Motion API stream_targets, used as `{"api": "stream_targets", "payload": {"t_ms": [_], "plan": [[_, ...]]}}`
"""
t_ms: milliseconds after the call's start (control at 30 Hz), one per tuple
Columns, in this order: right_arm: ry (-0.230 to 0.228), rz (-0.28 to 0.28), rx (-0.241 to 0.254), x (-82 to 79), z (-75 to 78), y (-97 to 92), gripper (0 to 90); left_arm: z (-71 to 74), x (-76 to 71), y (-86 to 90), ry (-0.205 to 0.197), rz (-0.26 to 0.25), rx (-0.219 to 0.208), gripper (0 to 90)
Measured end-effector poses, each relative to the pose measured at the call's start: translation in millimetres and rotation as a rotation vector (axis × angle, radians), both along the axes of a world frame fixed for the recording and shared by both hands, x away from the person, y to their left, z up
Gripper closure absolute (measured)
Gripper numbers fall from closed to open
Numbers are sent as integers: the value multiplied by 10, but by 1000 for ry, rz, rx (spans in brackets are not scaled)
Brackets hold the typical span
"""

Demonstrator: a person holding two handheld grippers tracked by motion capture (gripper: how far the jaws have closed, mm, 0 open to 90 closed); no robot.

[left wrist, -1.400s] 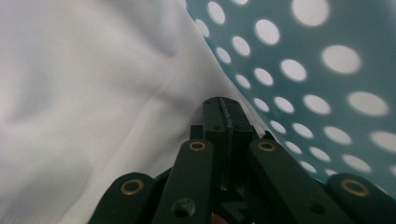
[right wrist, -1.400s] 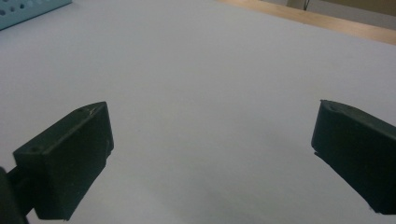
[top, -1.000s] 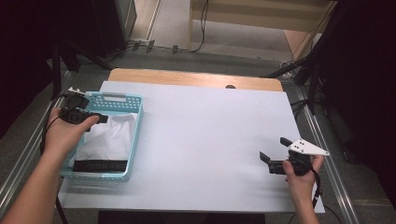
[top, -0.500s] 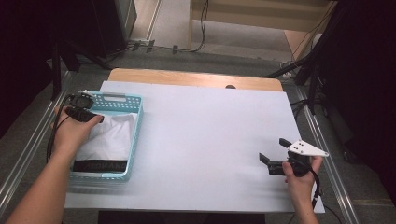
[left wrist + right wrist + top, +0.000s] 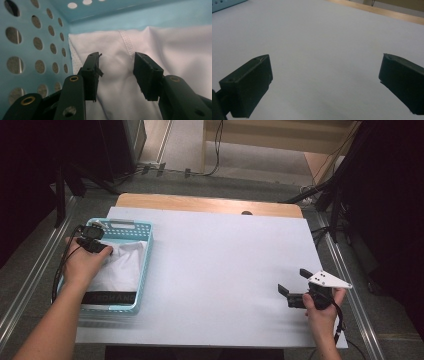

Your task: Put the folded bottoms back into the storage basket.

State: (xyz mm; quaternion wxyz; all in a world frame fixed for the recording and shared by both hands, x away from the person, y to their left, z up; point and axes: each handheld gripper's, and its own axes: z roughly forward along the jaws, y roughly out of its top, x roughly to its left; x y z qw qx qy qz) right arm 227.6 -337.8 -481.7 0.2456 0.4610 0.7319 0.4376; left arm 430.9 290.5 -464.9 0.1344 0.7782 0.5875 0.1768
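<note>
Wooden table under a big white sheet [image 5: 215, 270], mostly bare. At its left edge sits a light-blue perforated plastic basket [image 5: 145, 270], and inside lies a folded white fabric garment with a black printed band at its near end [image 5: 120, 270]; it nearly covers the basket floor and runs up to the far wall. Left gripper [image 5: 102, 249] is down inside the basket at the garment's far-left corner. In the left gripper view [image 5: 117, 72] the jaws stand at a narrow-to-medium gap with a ridge of cloth rising between them, beside a stitched seam. They have just been closing a little, but the pads don't look pressed on the fabric yet, so not a grip. Right gripper [image 5: 295, 287] hovers over bare sheet at the near right, jaws spread wide with nothing between them [image 5: 324, 85]. Handling, my read: light, limp, somewhat slick cloth that will sag and unfold once lifted. Best bite is that bunched ridge by the seam, deep enough to catch several layers; a second hold is probably needed to keep it from trailing. Versus a second ago: the left hand has dropped from above the basket's far rim down onto the cloth, and the right hasn't budged.
</note>
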Motion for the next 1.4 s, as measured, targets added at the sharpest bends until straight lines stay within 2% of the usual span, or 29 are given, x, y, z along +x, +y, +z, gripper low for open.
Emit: {"api": "stream_targets", "payload": {"t_ms": [133,167,233,367,400,500,533,600,633,667,767,833,867,967,1000,1067,1100,1133,1167,1300,1333,1400], "plan": [[6,1,4,6,-16,-14,0,-5,1,4,4,5,-9,598],[9,0,4,9,-23,-16,0,0,-8,0,7,-4,-18,652],[12,3,9,14,-30,-15,0,6,-13,-2,0,-19,3,782],[9,-1,15,10,-18,-21,0,33,-26,-13,-7,-30,6,829],[9,-1,15,10,-18,-21,0,74,-41,-26,-20,-42,15,829],[2,-11,23,6,-11,-49,0,232,-91,-59,-112,-55,39,831],[4,-12,26,10,-14,-54,0,318,-107,-68,-165,-63,69,831],[4,-11,27,15,-19,-54,0,361,-106,-72,-199,-67,109,830],[3,-9,25,15,-19,-50,0,361,-106,-72,-199,-67,109,829],[5,-12,23,8,-16,-42,0,358,-96,-63,-207,-66,130,828],[2,-11,20,0,-11,-41,0,272,-59,-63,-183,-73,173,798],[1,-14,22,-1,-12,-50,0,252,-56,-71,-184,-79,175,690],[1,-15,22,-1,-15,-55,0,244,-65,-84,-198,-88,172,608],[3,-14,23,0,-22,-60,0,332,-128,-68,-249,-88,115,435],[3,-14,23,0,-23,-61,0,372,-161,-55,-268,-84,79,400],[2,-14,21,1,-23,-58,0,450,-237,-13,-274,-90,-3,384],[2,-14,21,1,-23,-56,0,473,-278,7,-272,-94,-28,392],[3,-16,20,1,-22,-53,0,486,-321,28,-266,-99,-51,419],[2,-16,19,3,-23,-49,0,486,-362,45,-252,-107,-77,485],[4,-11,15,11,-26,-23,0,436,-489,89,-144,-154,-229,802],[4,-9,11,11,-25,-16,0,420,-522,64,-126,-173,-251,841],[2,-9,9,10,-24,0,0,384,-586,-55,-90,-224,-266,900]]}}
